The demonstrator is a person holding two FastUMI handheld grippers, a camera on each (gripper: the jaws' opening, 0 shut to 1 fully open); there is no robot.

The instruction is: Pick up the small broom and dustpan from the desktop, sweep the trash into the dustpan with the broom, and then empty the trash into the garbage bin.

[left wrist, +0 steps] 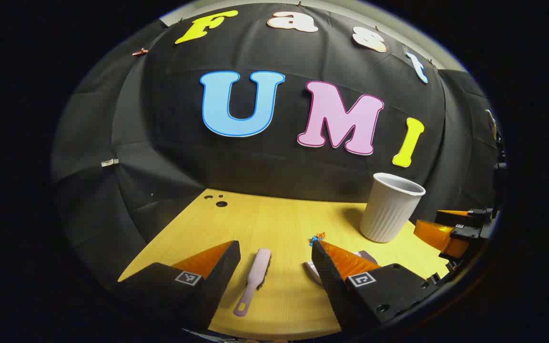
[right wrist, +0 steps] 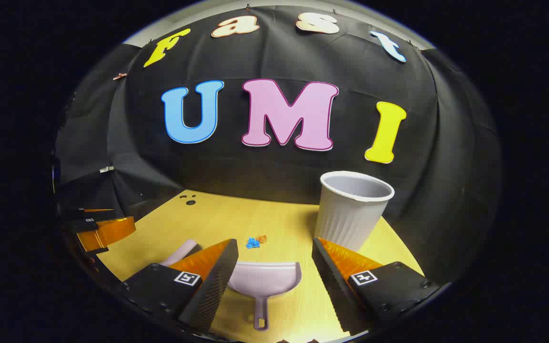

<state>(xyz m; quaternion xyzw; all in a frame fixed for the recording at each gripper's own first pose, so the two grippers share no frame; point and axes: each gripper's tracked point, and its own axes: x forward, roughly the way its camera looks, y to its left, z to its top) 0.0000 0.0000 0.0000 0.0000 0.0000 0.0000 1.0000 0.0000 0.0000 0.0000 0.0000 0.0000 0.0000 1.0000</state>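
Note:
A small pale pink broom (left wrist: 254, 281) lies flat on the yellow desktop (left wrist: 274, 224), between the fingers of my left gripper (left wrist: 274, 250), which stands open above it. The pale dustpan (right wrist: 264, 281) lies with its handle toward me, between the fingers of my open right gripper (right wrist: 274, 247). Small blue and orange scraps of trash (right wrist: 255, 241) rest just beyond the dustpan's mouth; the trash (left wrist: 318, 237) also shows past my left gripper's right finger. The broom's tip (right wrist: 181, 252) peeks out behind my right gripper's left finger. A ribbed white garbage bin (right wrist: 350, 209) stands upright at the back right.
The bin (left wrist: 389, 207) sits near the desktop's right rear edge. The other gripper (left wrist: 455, 228) shows at the far right of the left gripper view, and at the far left (right wrist: 96, 228) of the right gripper view. Small dark holes (left wrist: 219, 200) mark the desktop's far left corner.

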